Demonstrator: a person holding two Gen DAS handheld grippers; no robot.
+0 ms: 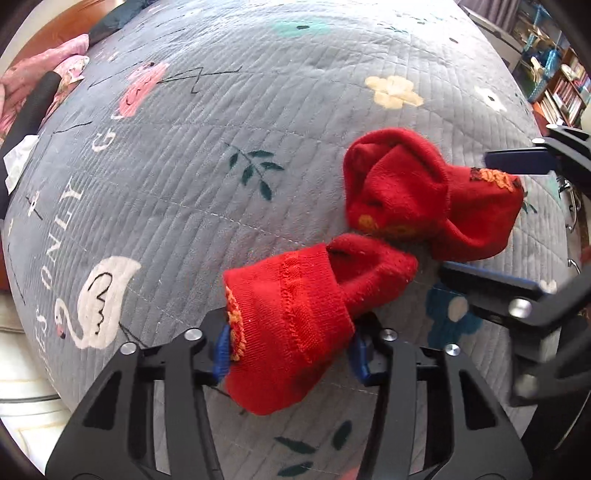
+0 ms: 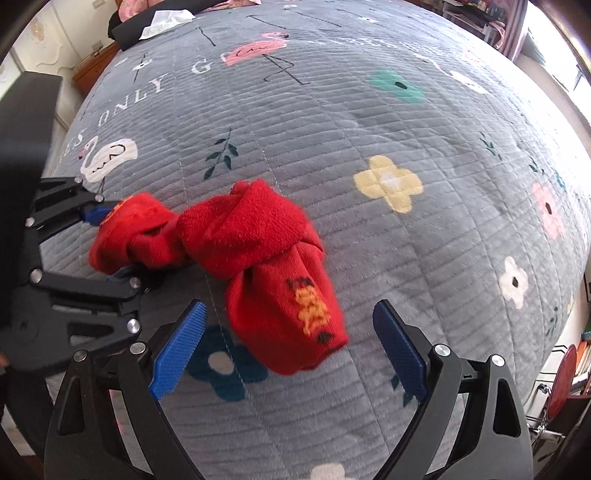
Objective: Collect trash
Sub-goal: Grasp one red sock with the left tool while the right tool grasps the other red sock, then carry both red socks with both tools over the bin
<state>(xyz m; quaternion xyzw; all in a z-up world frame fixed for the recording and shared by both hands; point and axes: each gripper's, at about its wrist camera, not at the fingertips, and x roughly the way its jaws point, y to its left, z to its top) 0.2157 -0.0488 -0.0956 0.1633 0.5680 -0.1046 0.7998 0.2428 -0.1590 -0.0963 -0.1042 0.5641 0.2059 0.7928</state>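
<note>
From the left wrist, the left hand-held gripper [image 1: 291,354] has its blue pads pressed into the cuff end of the near red sock [image 1: 306,317], which lies on the grey quilted bed [image 1: 207,155]; the far red sock [image 1: 417,195] lies just beyond, the two touching at their toes. The right hand-held gripper [image 1: 491,218] reaches in with its jaws spread on either side of that second sock. From the right wrist, the right hand-held gripper [image 2: 288,347] is wide open and holds nothing, the sock's embroidered end [image 2: 310,310] lying between its pads. To do this well, it probably should come lower and centre on the fabric before closing, so both layers are caught. Count: two red socks, two hand-held grippers, one white crumpled tissue [image 2: 166,20] far off by the bed's edge.
</note>
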